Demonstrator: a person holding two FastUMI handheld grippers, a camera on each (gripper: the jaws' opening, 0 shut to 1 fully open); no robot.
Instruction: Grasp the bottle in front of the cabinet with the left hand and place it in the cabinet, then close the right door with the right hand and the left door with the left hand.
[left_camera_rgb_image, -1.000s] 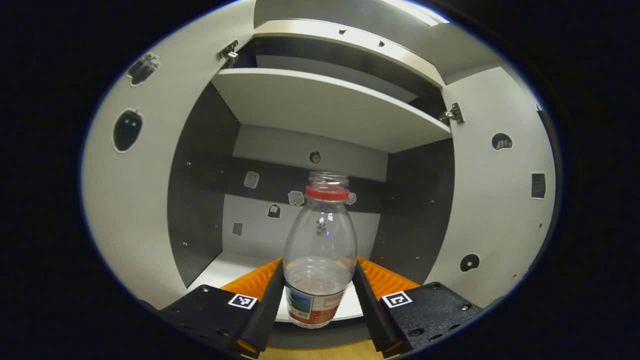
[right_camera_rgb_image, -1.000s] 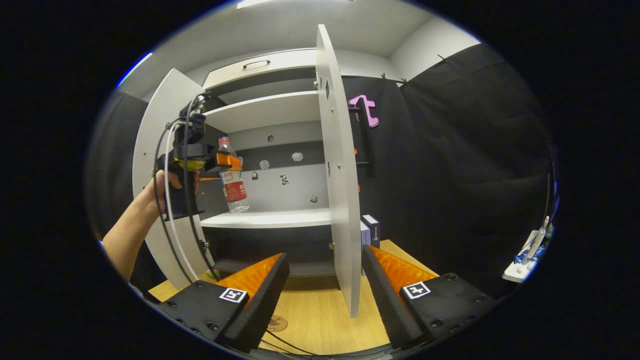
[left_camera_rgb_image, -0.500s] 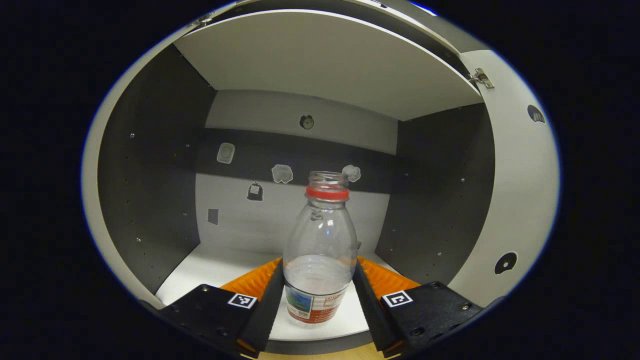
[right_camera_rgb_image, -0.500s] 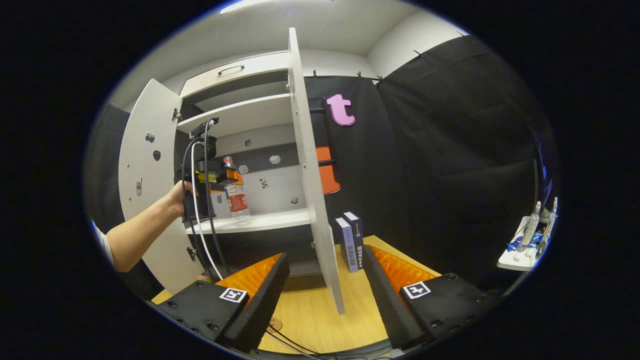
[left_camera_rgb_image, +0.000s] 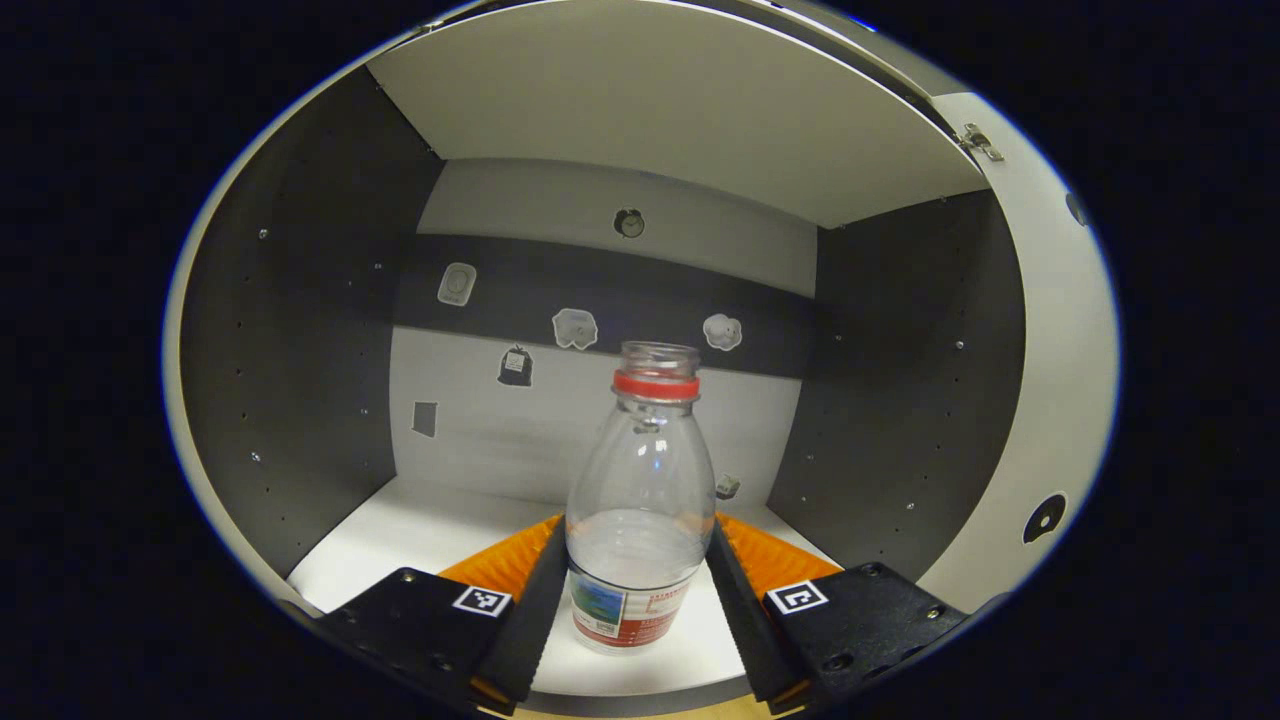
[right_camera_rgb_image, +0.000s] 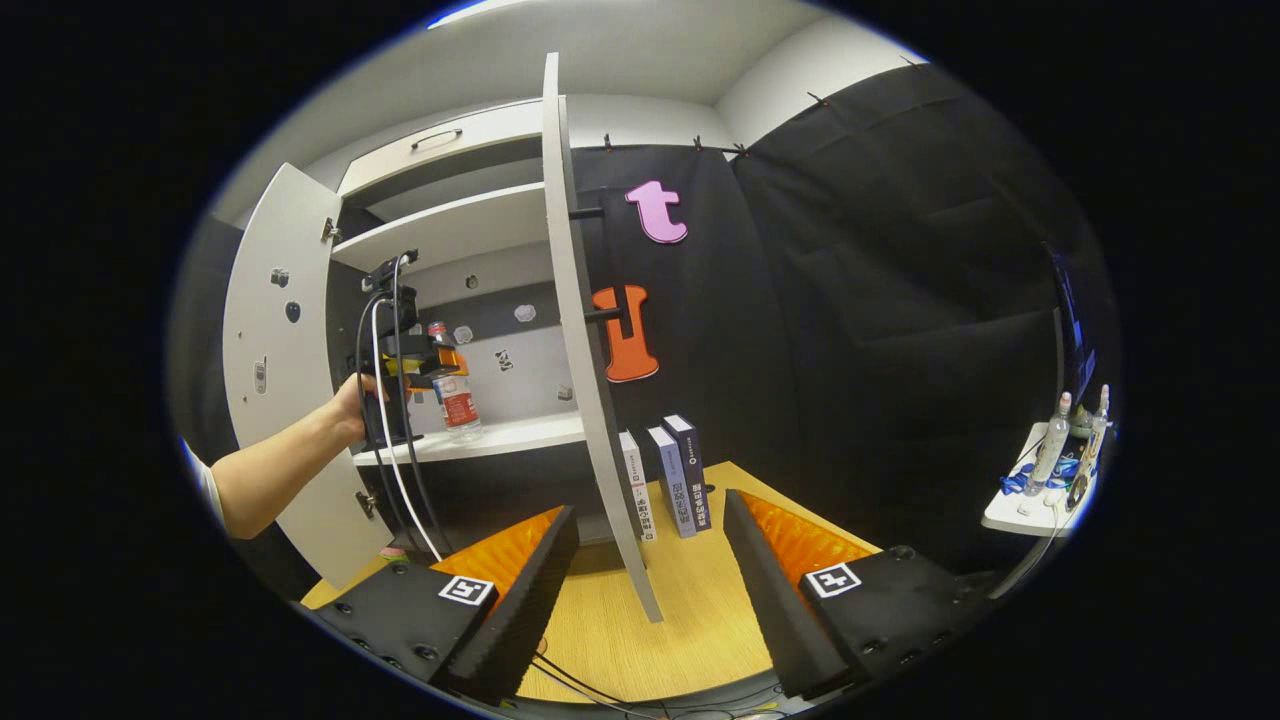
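A clear uncapped bottle (left_camera_rgb_image: 640, 500) with a red neck ring and a red label is held upright between the fingers of my left gripper (left_camera_rgb_image: 637, 580), which is shut on it. It sits just inside the cabinet, at or just above the white shelf (left_camera_rgb_image: 420, 530); contact with the shelf cannot be told. The right gripper view shows that same left gripper (right_camera_rgb_image: 432, 360), a hand on it, and the bottle (right_camera_rgb_image: 458, 395) at the shelf's left part. My right gripper (right_camera_rgb_image: 650, 570) stands open, empty, in front of the right door (right_camera_rgb_image: 580, 380), seen edge-on. The left door (right_camera_rgb_image: 275, 350) is swung wide open.
Three upright boxes (right_camera_rgb_image: 665, 480) stand on the wooden table (right_camera_rgb_image: 690, 620) right of the right door. A white side shelf (right_camera_rgb_image: 1040, 490) with small bottles is at the far right. Cables hang from the left gripper down to the table. An upper shelf (left_camera_rgb_image: 680, 100) roofs the compartment.
The left gripper has carried the bottle deeper into the cabinet and lower toward the shelf. The right gripper's view has swung right, so the right door's edge now stands left of centre.
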